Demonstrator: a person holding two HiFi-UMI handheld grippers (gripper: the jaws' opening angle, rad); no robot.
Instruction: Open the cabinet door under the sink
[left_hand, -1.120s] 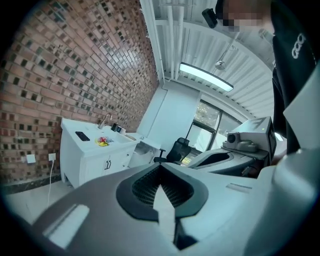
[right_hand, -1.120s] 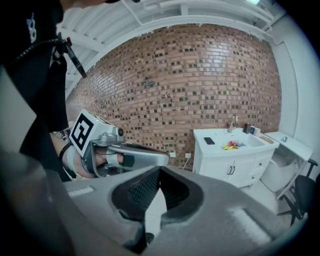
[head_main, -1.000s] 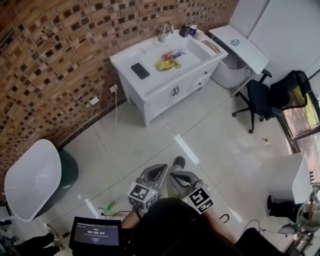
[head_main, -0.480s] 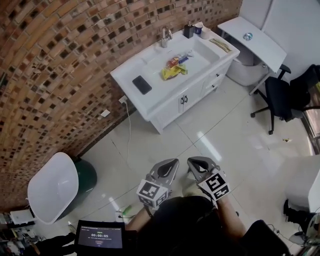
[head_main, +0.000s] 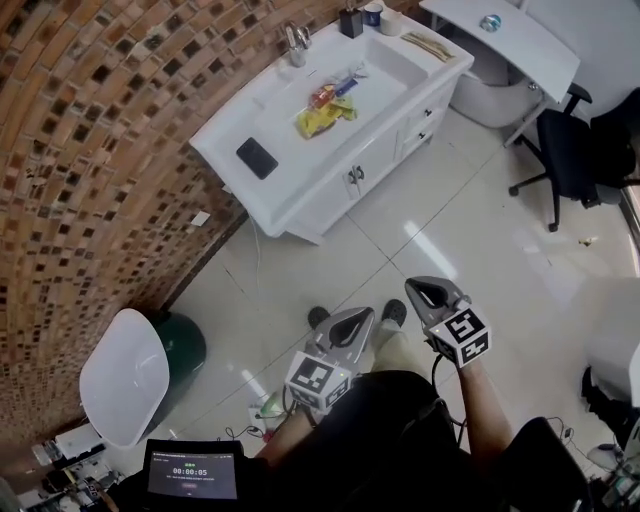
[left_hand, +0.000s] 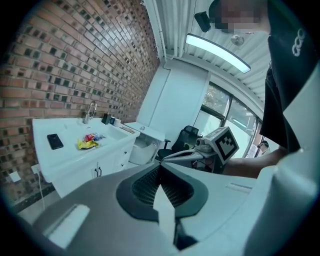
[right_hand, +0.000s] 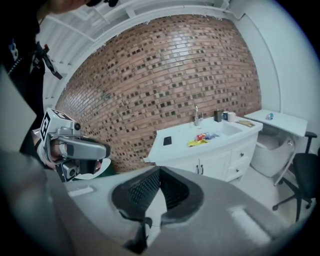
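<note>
Left tool (head_main: 358, 322), right tool (head_main: 424, 290) pressed together, empty, tilted down, facing cabinet door (head_main: 332, 194).

A white vanity cabinet (head_main: 325, 195) is shown with dark door handles (head_main: 352, 176), and a brick wall (head_main: 90, 150) is mottled in brown, tan and black. A flat phone (head_main: 257, 157) is seen in black, a crumpled wrapper (head_main: 320, 121) in yellow. The grey plastic left gripper (head_main: 362, 320) and right gripper (head_main: 420, 288) are marked with black-and-white squares.
</note>
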